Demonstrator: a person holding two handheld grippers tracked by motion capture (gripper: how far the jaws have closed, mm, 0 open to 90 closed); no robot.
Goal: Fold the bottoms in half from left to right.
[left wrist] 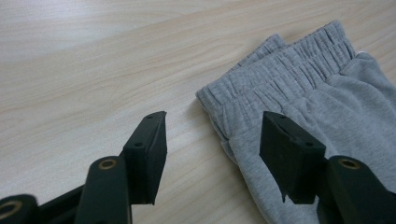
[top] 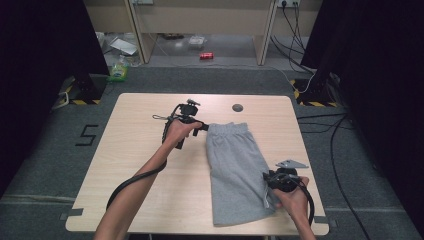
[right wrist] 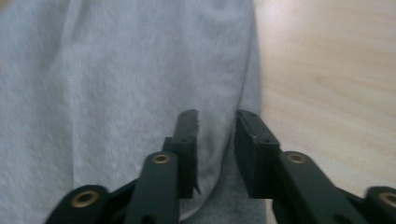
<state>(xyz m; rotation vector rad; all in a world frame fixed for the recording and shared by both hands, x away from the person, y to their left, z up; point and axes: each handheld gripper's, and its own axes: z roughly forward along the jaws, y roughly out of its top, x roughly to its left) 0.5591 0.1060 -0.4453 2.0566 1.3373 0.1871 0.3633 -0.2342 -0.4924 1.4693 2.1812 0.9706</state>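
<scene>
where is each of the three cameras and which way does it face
High view: above the person's side, facing forward and down on the table; forearms, left gripper and right gripper show.
Left gripper view: rides the left gripper, facing the shorts waistband; open jaws show.
Right gripper view: rides the right gripper, facing the shorts' side edge; jaws, partly apart, straddle it.
All three share the grey shorts and table.

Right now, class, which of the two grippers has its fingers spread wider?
The left gripper, by the elastic waistband of the grey shorts: wide gap. The right gripper at the shorts' side edge shows only a narrow gap.
</scene>
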